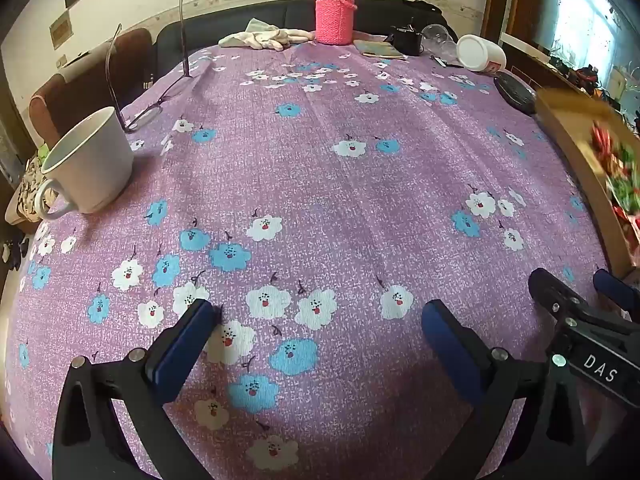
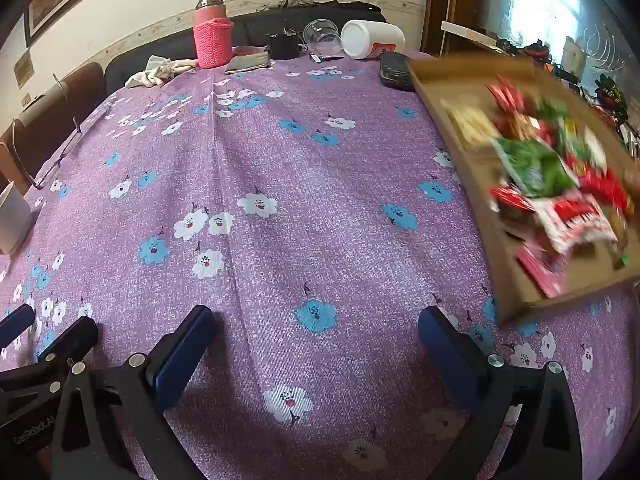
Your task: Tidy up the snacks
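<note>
A shallow cardboard box [image 2: 468, 176] sits at the table's right side, blurred in both views, and shows again as the cardboard box [image 1: 576, 152] at the right edge of the left wrist view. Several snack packets [image 2: 536, 168] in red, green and white lie heaped inside it. My right gripper [image 2: 316, 322] hangs open over bare purple cloth, just left of the box's near corner, with nothing between its fingers. My left gripper [image 1: 318, 316] is open too, over the cloth further left. Each gripper shows in the other's view: right gripper [image 1: 580, 286], left gripper [image 2: 48, 326].
The table wears a purple flowered cloth [image 1: 320, 168]. A white mug [image 1: 92, 160] and glasses [image 1: 148, 108] are at the left. A pink-sleeved bottle [image 1: 334, 12], pale cloth [image 1: 268, 38], white jar [image 1: 480, 52] and black remote [image 1: 514, 90] line the far edge.
</note>
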`<act>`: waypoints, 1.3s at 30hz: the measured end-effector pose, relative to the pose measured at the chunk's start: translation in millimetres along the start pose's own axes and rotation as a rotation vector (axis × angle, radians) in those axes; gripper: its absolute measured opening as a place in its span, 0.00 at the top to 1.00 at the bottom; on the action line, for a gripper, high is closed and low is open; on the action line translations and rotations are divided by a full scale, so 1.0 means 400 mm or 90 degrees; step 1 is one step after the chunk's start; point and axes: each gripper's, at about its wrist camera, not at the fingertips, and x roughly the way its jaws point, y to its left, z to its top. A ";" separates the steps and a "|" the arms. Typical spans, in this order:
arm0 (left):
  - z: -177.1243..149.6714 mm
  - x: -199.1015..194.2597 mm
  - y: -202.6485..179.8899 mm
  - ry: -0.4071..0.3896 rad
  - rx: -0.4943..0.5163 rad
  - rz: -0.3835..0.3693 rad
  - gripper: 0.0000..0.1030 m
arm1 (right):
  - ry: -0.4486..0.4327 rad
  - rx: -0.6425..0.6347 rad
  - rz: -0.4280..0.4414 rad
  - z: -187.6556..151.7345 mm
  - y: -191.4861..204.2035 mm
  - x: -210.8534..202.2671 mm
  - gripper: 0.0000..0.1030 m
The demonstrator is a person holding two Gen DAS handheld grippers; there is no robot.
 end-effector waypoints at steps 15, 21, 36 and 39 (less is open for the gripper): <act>0.000 0.000 0.000 -0.003 -0.001 -0.001 0.00 | -0.003 -0.001 -0.001 -0.002 0.002 0.001 0.01; 0.000 -0.001 0.000 -0.003 -0.001 -0.001 0.00 | -0.003 -0.001 -0.001 -0.002 0.002 0.001 0.01; -0.001 -0.001 -0.001 -0.003 -0.001 -0.001 0.00 | -0.003 -0.001 -0.001 -0.002 0.002 0.003 0.01; -0.002 -0.001 -0.002 -0.003 -0.001 -0.001 0.00 | -0.003 -0.001 -0.001 -0.002 0.001 0.003 0.01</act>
